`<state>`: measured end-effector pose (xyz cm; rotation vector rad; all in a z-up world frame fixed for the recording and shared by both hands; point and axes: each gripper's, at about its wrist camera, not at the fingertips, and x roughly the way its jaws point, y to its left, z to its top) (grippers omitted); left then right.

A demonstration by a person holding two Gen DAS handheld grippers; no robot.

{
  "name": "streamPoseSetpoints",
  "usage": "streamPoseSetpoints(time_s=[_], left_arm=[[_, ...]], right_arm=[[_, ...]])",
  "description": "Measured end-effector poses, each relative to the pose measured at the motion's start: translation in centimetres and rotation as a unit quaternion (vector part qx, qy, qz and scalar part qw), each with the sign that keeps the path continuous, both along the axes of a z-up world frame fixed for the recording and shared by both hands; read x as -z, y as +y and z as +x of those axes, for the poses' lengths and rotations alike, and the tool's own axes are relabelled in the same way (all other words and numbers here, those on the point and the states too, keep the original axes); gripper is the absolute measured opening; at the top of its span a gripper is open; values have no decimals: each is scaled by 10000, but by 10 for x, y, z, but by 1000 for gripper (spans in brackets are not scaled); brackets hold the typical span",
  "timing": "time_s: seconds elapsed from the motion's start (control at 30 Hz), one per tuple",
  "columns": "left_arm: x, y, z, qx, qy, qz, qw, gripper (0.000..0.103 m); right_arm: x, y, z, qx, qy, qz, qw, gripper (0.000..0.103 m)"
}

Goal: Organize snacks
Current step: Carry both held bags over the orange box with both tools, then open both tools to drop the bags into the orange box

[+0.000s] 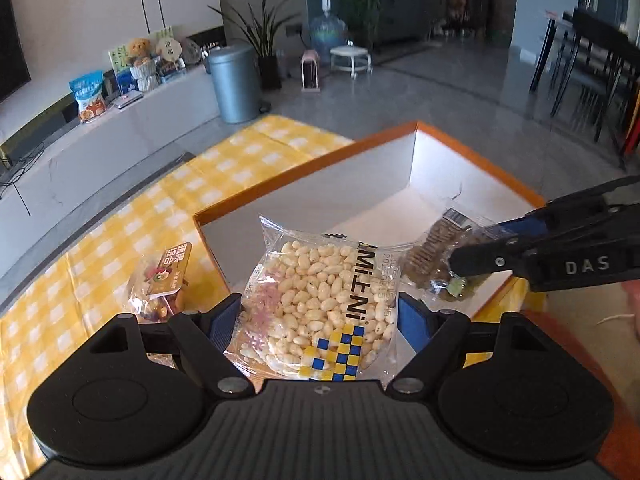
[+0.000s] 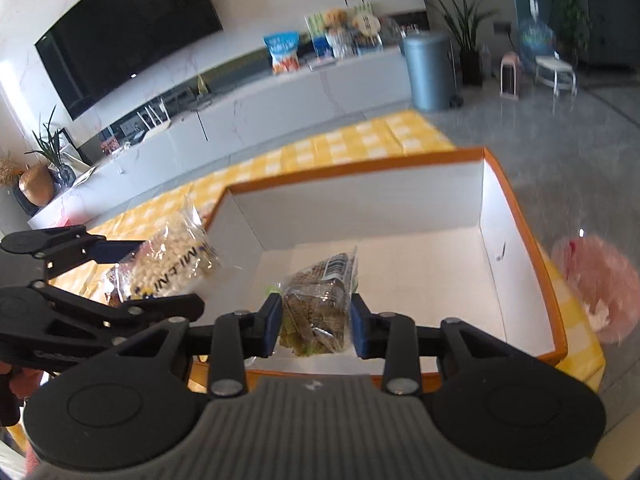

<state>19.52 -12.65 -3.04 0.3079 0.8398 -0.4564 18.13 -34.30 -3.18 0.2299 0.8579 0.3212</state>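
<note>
My left gripper (image 1: pixel 320 316) is shut on a clear bag of puffed rice (image 1: pixel 320 304) and holds it over the near left corner of the orange-rimmed white box (image 1: pixel 400 176). The bag also shows in the right wrist view (image 2: pixel 176 264). My right gripper (image 2: pixel 316 324) is shut on a clear pack of brown biscuits (image 2: pixel 316 300) and holds it above the box floor (image 2: pixel 420 280), near the front wall. In the left wrist view the right gripper (image 1: pixel 476 252) comes in from the right with the biscuits (image 1: pixel 428 256).
A small packet of mixed snacks (image 1: pixel 164 280) lies on the yellow checked tablecloth (image 1: pixel 120 240), left of the box. A pink bag (image 2: pixel 600 288) sits off the table to the right. A grey bin (image 1: pixel 232 80) stands on the floor beyond.
</note>
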Motion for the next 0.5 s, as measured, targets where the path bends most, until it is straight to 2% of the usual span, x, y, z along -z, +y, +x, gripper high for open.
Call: streamPoseSetpoints(time_s=[0.13, 0.17, 0.23, 0.33, 0.5], left_arm=[[9, -10, 9, 155, 307, 282, 9990, 93], [11, -12, 11, 149, 328, 381, 9986, 93], [14, -13, 14, 158, 310, 577, 9977, 93], [19, -18, 16, 222, 324, 771, 9963, 93], [24, -25, 17, 312, 284, 1061, 9935, 94]], right_arm=[[9, -1, 13, -33, 317, -21, 9995, 31], [11, 0, 15, -50, 364, -28, 9993, 15], [17, 1, 23, -98, 526, 4, 9986, 6], [25, 3, 32, -202, 743, 46, 9970, 5], [24, 12, 28, -354, 621, -170, 9973, 8]])
